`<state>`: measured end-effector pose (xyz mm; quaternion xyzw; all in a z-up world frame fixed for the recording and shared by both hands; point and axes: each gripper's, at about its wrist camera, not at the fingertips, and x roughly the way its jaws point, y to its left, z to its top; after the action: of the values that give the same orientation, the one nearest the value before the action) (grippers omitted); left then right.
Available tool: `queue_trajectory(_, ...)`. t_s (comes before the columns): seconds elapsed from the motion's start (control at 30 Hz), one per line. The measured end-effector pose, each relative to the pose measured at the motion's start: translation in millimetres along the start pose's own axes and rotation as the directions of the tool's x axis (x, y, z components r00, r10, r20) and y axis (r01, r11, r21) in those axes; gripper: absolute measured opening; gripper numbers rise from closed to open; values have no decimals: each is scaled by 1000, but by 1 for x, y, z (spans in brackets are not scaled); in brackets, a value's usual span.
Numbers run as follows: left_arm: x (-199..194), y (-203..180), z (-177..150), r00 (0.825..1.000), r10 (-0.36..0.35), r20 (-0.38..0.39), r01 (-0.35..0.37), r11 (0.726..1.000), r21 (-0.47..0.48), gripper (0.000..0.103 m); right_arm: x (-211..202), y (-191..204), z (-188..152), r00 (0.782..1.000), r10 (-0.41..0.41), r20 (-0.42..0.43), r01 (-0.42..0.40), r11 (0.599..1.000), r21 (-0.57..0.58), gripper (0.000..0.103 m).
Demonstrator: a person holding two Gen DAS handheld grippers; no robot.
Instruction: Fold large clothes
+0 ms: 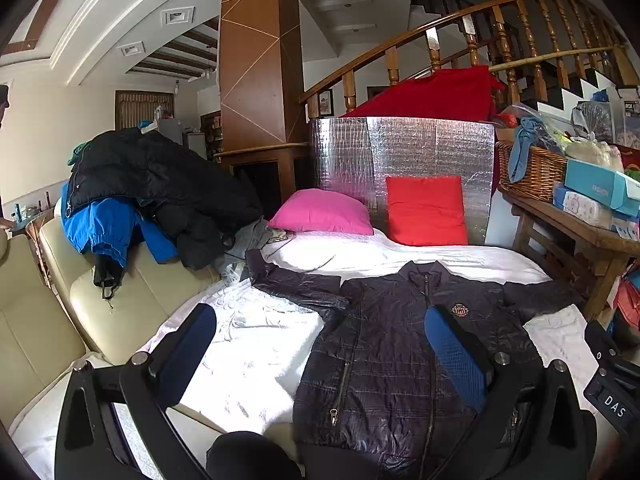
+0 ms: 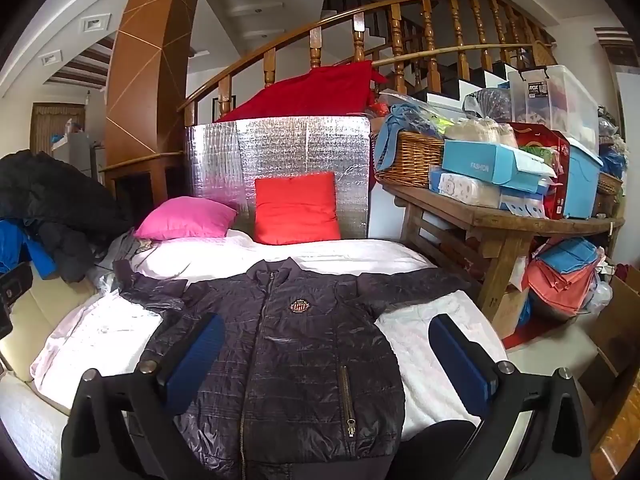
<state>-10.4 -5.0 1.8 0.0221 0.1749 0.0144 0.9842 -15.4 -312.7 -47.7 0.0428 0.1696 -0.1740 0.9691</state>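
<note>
A dark quilted zip jacket lies flat, front up, on the white bed cover, with both sleeves spread out sideways. My left gripper hovers open over the jacket's left side and the bare cover, nothing between its blue pads. My right gripper hangs open above the jacket's lower body and right edge, also holding nothing. Part of the right gripper's body shows at the right edge of the left wrist view.
A pile of black and blue coats sits on the cream sofa to the left. A pink cushion and a red cushion lean on a silver foil panel. A cluttered wooden table stands right.
</note>
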Motion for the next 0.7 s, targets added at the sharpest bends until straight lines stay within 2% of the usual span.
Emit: queue_trajectory(0.7, 6, 3, -3, 1000, -1, -19, 1, 1000, -8, 103, 7, 11, -4, 999, 11, -30, -12, 1000, -17, 103)
